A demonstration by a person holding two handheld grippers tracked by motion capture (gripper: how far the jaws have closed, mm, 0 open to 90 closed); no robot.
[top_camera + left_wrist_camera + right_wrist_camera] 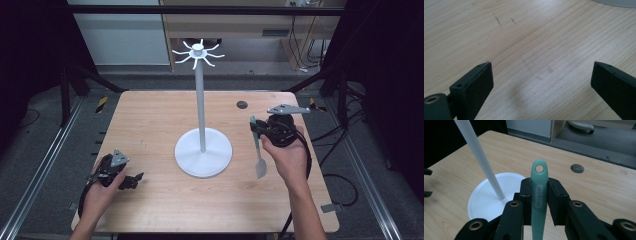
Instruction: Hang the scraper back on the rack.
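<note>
A white stand (201, 105) with a round base (220, 152) and hooked arms at its top (198, 51) rises from the middle of the wooden table (150, 120). My right gripper (256, 131) is to the right of the base and is shut on the handle of a pale green spatula (258, 150), whose blade hangs down toward the table. In the right gripper view the handle (538, 192) with its hanging hole points up between the jaws, and the stand's pole (480, 157) is to the left. My left gripper (134, 180) rests low at the front left, open, over bare wood (529, 50).
A small round dark hole (242, 104) sits in the table behind the right gripper. Metal frame rails run along both sides of the table. Bare tabletop lies between the stand's base and the left gripper.
</note>
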